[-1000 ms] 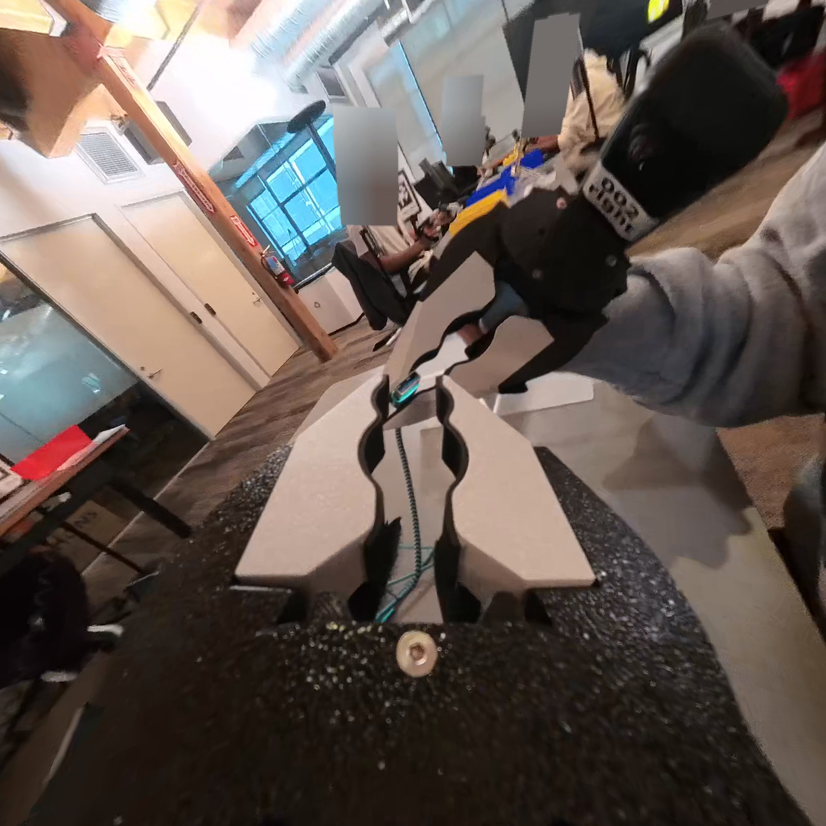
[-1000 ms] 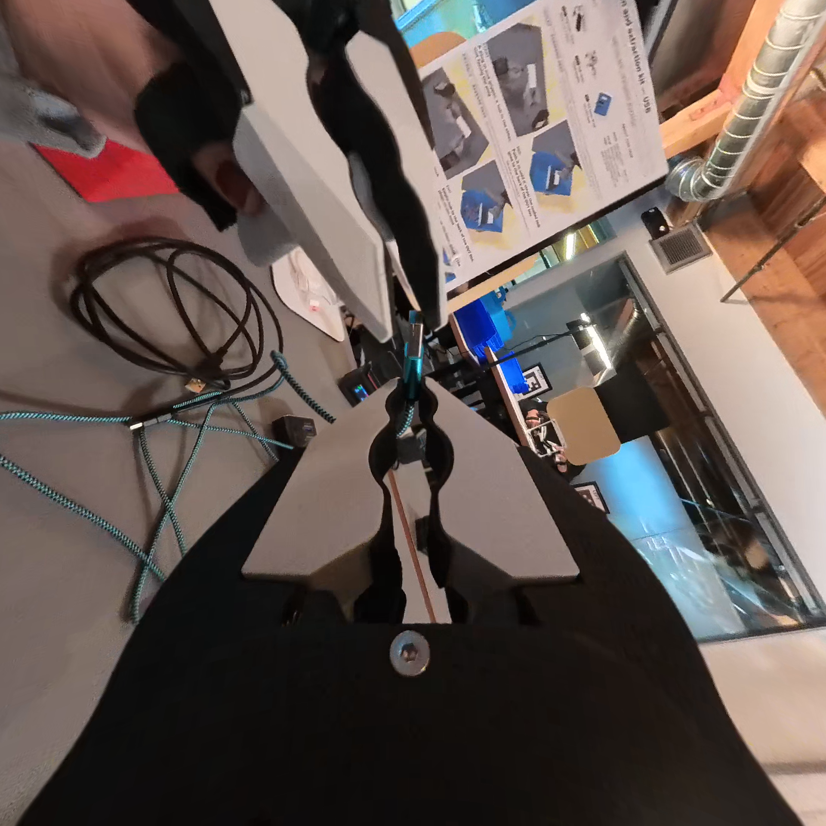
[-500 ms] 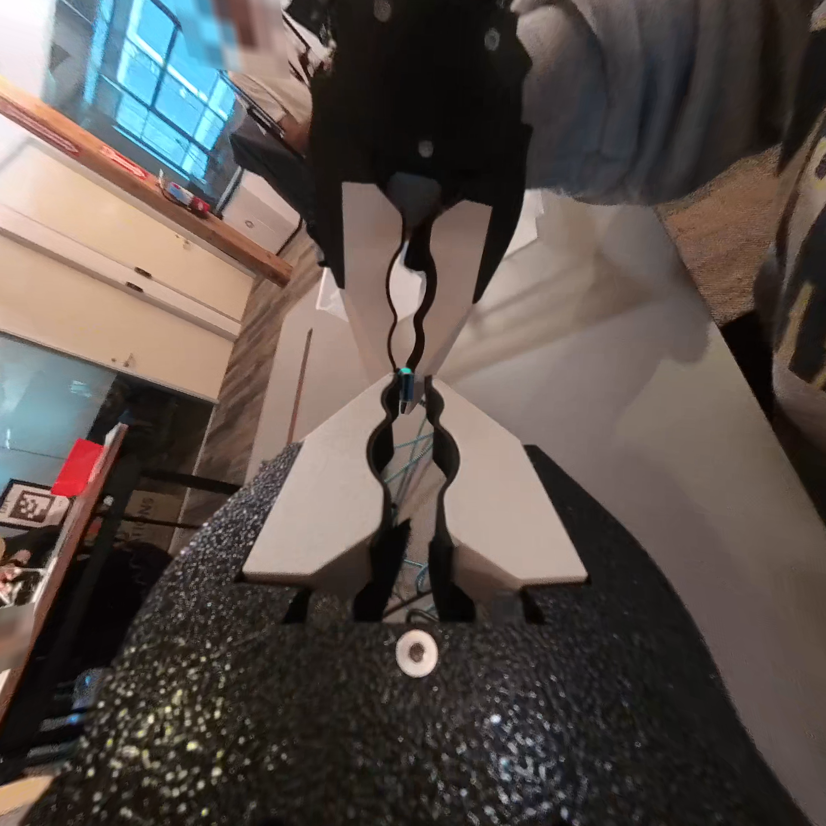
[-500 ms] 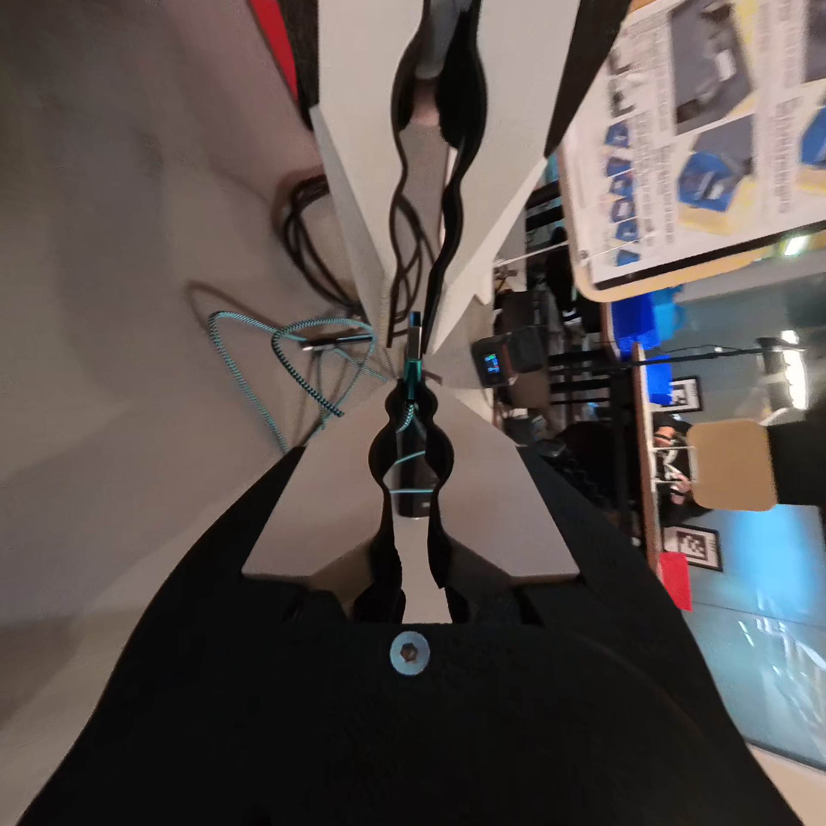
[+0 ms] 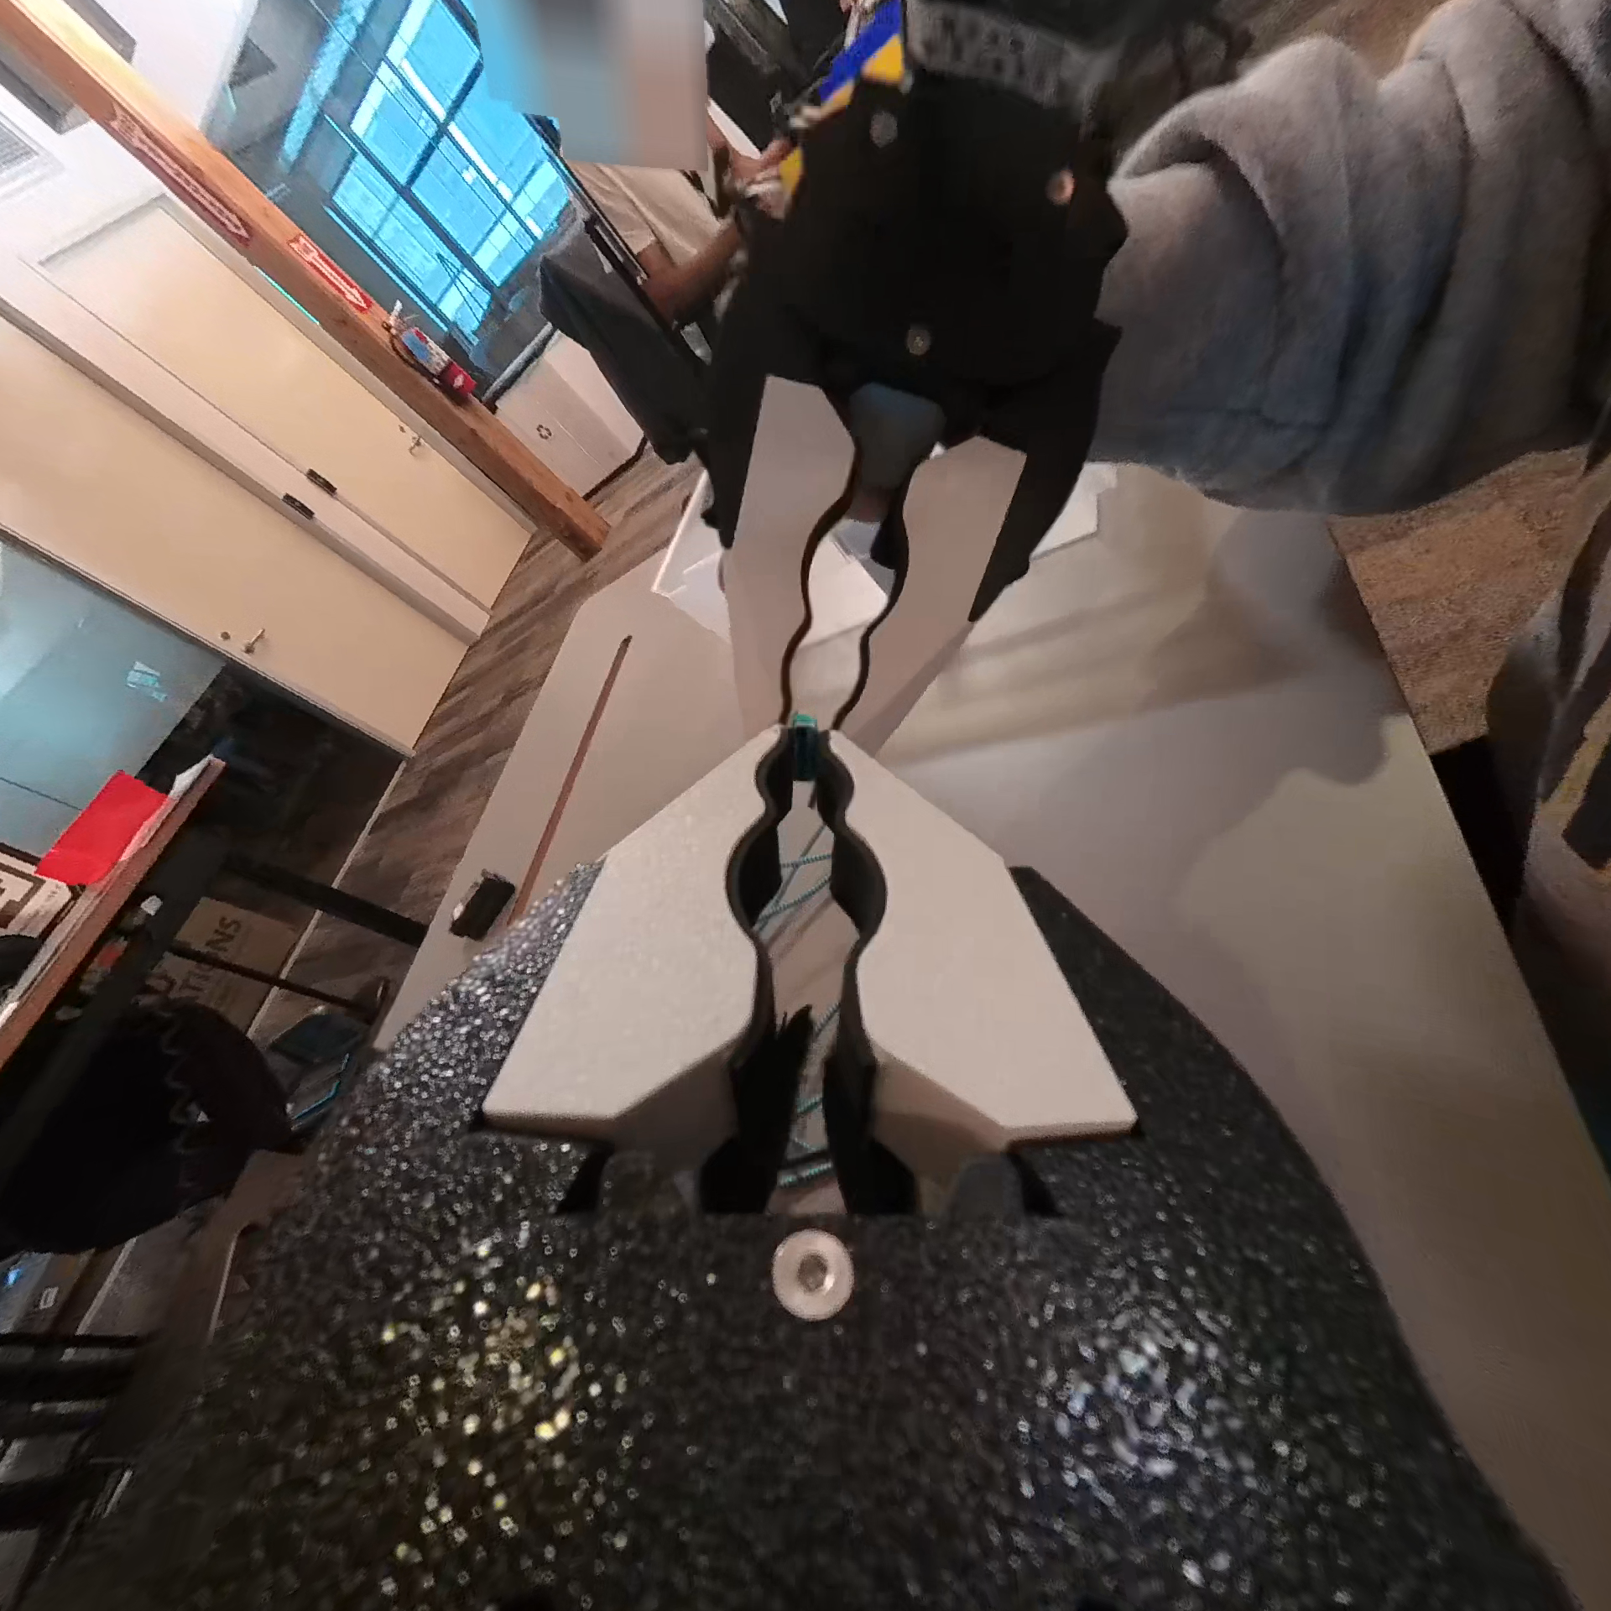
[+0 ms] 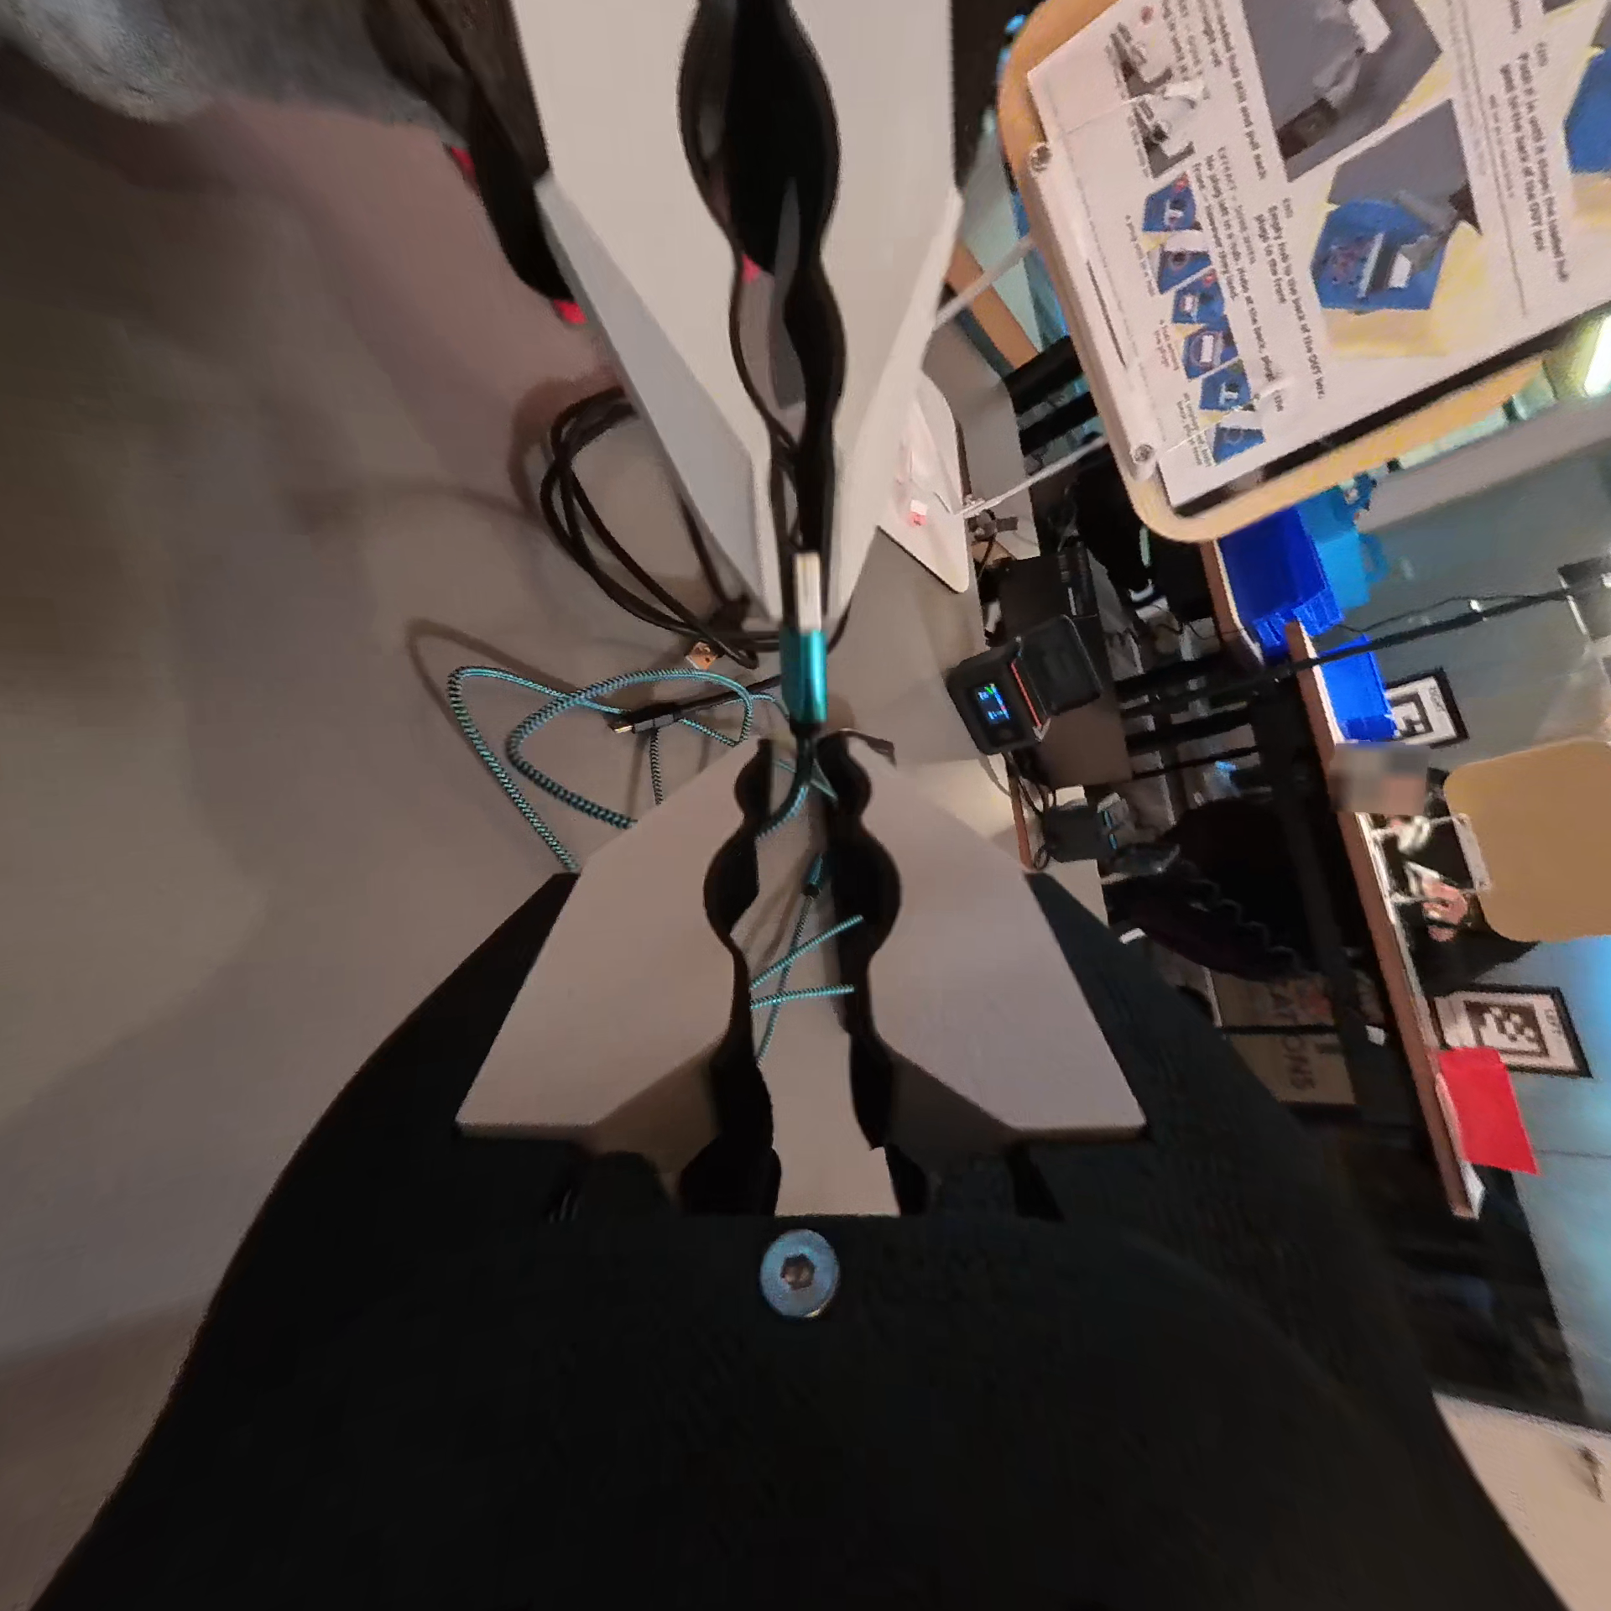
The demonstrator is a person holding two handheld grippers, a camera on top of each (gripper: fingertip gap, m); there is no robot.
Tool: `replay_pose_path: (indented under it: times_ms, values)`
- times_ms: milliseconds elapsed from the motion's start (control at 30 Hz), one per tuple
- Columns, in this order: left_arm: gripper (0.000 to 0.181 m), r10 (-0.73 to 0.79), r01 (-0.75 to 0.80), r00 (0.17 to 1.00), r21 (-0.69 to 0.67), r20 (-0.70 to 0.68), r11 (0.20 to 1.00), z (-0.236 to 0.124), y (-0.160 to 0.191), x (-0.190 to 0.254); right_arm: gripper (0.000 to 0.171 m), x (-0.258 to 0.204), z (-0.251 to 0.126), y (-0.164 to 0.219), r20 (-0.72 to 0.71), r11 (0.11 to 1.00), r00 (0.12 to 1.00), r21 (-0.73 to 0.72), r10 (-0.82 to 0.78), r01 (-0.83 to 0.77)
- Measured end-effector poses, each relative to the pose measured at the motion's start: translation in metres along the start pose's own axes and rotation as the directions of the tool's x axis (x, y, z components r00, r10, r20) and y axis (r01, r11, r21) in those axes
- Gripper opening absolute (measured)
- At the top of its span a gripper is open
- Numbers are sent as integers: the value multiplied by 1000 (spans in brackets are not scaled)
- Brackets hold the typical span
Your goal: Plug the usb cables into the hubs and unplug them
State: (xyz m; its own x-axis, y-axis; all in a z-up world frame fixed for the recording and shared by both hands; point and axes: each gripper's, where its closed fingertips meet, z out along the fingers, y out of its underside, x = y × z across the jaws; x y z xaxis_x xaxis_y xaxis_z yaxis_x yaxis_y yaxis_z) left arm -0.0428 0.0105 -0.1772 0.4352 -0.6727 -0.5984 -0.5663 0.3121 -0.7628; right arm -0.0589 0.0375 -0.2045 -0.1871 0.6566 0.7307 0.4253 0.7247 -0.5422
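Note:
The teal USB plug point(image 6: 802, 676) hangs in the air between my two grippers, which face each other tip to tip above the white table point(image 5: 1177, 872). My left gripper point(image 5: 802, 743) is shut on the plug's silver metal end point(image 6: 806, 593). It also shows from above in the right wrist view point(image 6: 802, 610). My right gripper point(image 6: 807, 745) sits just behind the plug's teal shell, jaws slightly apart, with the teal braided cable point(image 6: 785, 806) running loosely between its fingers. It shows in the left wrist view point(image 5: 815, 719). No hub is clearly in view.
A coil of black cable point(image 6: 601, 540) and loops of teal braided cable point(image 6: 532, 741) lie on the table below. A small black device with a lit screen point(image 6: 1002, 706) stands beyond the table edge. A poster board point(image 6: 1308, 218) stands at upper right. A grey sleeve point(image 5: 1351, 261) holds the right gripper. One gripper's finger ends stand about 4 cm off the other's.
Both grippers swung to face each other tip to tip. My left gripper closed on the plug's metal end. My right gripper's jaws eased apart and slid back off the teal shell.

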Motion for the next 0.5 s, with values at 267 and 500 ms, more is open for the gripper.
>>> replay_pose_path:
  times_ms: [267, 500]
  values:
    - [2, 32, -72, 938, 102, 345, 992, -20, -11, -51, 10, 44, -35, -25, 77, 655, 730, 387, 679, -649]
    - [2, 161, -256, 853, 129, 497, 958, -12, -25, -55, 28, 54, -26, -44, 815, -353, -143, 80, 562, -932]
